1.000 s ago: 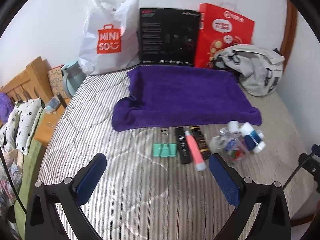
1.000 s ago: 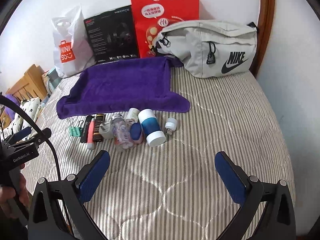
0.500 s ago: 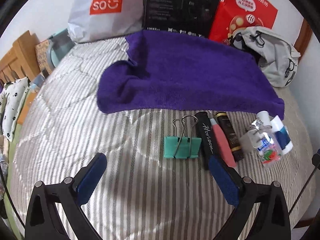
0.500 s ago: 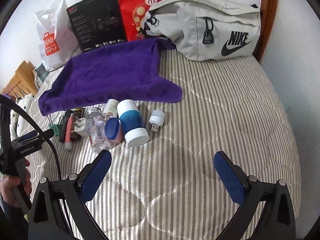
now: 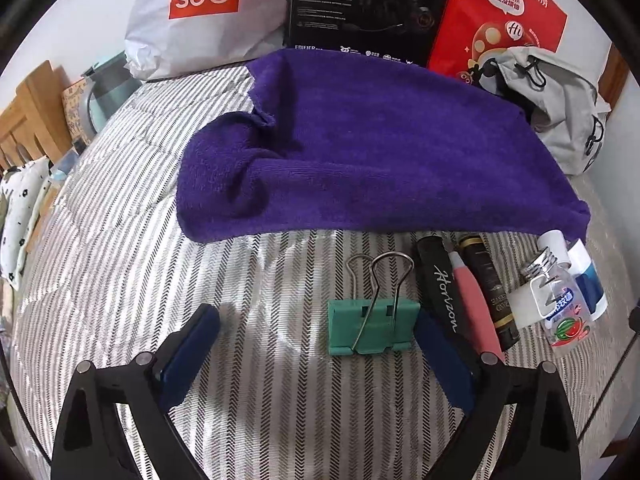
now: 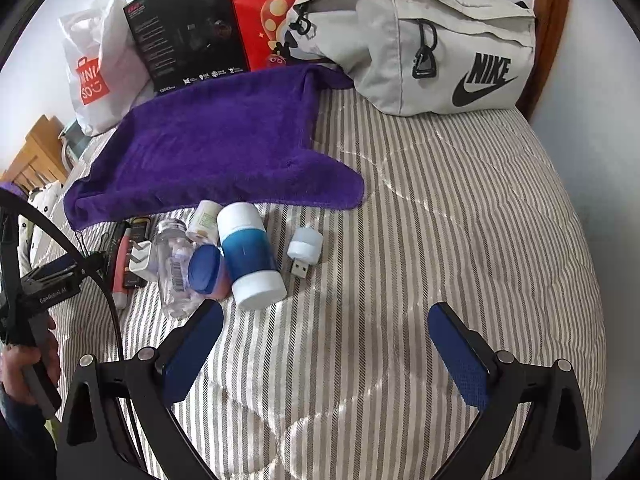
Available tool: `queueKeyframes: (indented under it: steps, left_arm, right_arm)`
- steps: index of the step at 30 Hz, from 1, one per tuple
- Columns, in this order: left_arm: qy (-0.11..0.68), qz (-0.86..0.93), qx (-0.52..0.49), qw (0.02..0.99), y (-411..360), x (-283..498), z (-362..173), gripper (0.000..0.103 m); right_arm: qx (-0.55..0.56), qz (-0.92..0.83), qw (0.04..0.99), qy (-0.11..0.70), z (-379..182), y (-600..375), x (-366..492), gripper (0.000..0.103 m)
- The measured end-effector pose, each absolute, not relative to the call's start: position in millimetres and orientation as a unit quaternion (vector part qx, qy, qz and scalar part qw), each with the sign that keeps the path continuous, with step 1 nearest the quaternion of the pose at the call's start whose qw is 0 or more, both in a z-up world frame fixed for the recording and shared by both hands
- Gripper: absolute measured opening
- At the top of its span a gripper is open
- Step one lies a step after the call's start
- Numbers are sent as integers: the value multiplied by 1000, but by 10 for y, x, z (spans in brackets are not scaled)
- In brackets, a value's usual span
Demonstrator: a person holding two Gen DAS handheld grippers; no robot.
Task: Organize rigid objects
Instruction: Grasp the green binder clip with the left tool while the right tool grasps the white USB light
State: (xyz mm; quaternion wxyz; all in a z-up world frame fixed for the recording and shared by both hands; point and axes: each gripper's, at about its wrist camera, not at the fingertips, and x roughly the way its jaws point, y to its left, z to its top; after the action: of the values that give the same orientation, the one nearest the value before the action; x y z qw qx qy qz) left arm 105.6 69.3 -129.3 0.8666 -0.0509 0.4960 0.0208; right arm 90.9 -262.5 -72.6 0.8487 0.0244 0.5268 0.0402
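Hovering low over the striped bed cover [image 5: 120, 280], the left gripper [image 5: 316, 336] is spread wide with nothing between its blue pads [image 5: 192, 344], and the green binder clip [image 5: 370, 326] lies flat just inside its right-hand pad. That clip's body runs left to right while its wire handles point away, toward the purple towel [image 5: 380, 152]. Right of the clip, a black pen marked "Horizon" [image 5: 442, 280], a pink pen [image 5: 474, 300] and a dark tube [image 5: 490, 284] lie side by side, long axes running near to far. Beyond them a white plug adapter [image 5: 528, 302] rests against a clear bottle with a watermelon label [image 5: 564, 310].

Over on the right side, the right gripper [image 6: 326, 344] is also wide open and empty, held above bare cover. Just ahead of its left pad lies a blue-capped jar [image 6: 206, 268], then a blue-and-white canister [image 6: 250, 250] on its side, axis near to far, and a small white USB light [image 6: 304, 246] with its plug toward the near side. At the far left edge, a hand [image 6: 24, 364] grips the other tool's handle.

Farthest back: a white "MINISO" bag [image 5: 200, 8], a black "HECATE" box [image 6: 188, 28], a red bag [image 5: 500, 16] and a grey "NIKE" bag [image 6: 420, 40]
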Motion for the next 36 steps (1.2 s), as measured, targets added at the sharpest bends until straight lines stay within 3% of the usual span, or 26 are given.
queueKeyframes:
  steps: [4,15,19,28,31,36]
  left_arm:
    - [494,30,-10,869,588,1059,-1313,90]
    - [483,-4,8,876,418,1030,-1231,41]
    - [485,-5,8,874,402,1038,-1227,41]
    - [482,-3,4,876,403,1035,-1229,41]
    - [481,-3,3,877,397,1024,-1233,41]
    - [477,2,2,879,386,1014,-1240,41]
  right_arm:
    - [27,40,849,526,-755,-2618,985,101]
    - [50,21,845,532,-983,-2757,1335,86]
    - [57,24,839,541,-1083,-2756,1450,74]
    - [-2,27,846,533,-1224,-2564,1463,61]
    - [2,22,848,530,-1214,-2633,1453,49]
    - [2,28,852,523,-1214,-2651,1470,42]
